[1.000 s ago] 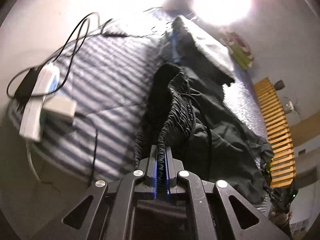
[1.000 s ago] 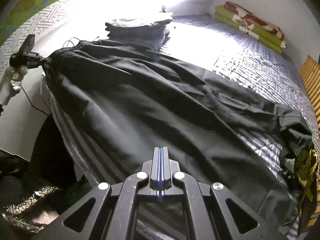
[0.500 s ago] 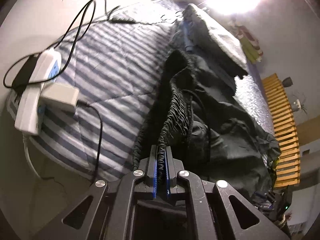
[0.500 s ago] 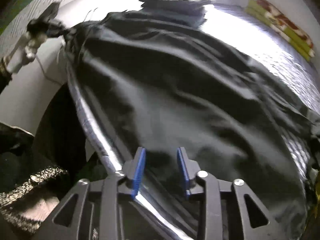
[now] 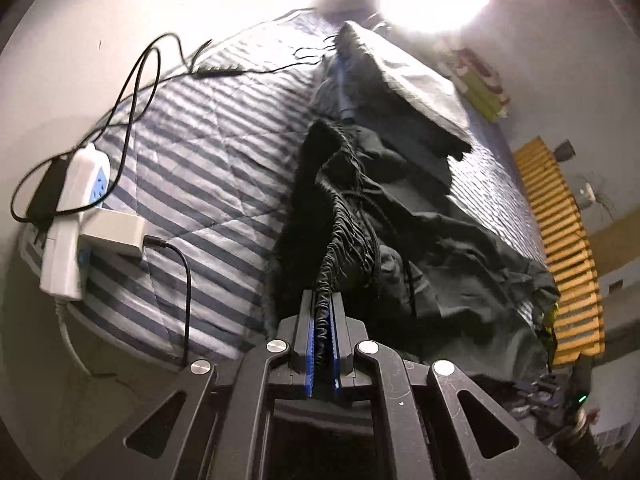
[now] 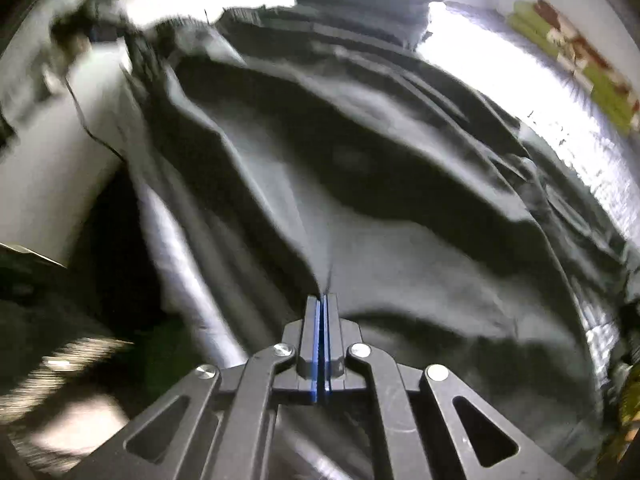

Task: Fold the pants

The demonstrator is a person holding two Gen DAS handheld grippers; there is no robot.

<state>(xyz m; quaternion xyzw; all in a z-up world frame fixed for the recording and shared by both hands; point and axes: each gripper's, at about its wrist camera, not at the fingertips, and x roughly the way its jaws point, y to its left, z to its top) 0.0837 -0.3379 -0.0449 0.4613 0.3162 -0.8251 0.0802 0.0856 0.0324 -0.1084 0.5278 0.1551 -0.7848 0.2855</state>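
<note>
The black pants [image 5: 424, 240] lie spread along the striped bed [image 5: 208, 152]. If the right tongs [image 6: 322, 304] caught only a thin ridge of cloth, it could slip free on the lift. They have just snapped together, seemingly on a pinched fold, though that view is blurred. The left tongs [image 5: 322, 312] are pressed onto the gathered waistband [image 5: 340, 216], near a power strip [image 5: 76, 216] whose cable [image 5: 136, 80] could snag.

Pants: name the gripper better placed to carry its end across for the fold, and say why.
Probably right: the right gripper pinches a loose fold of the pants, while the left gripper anchors the gathered waistband.
</note>
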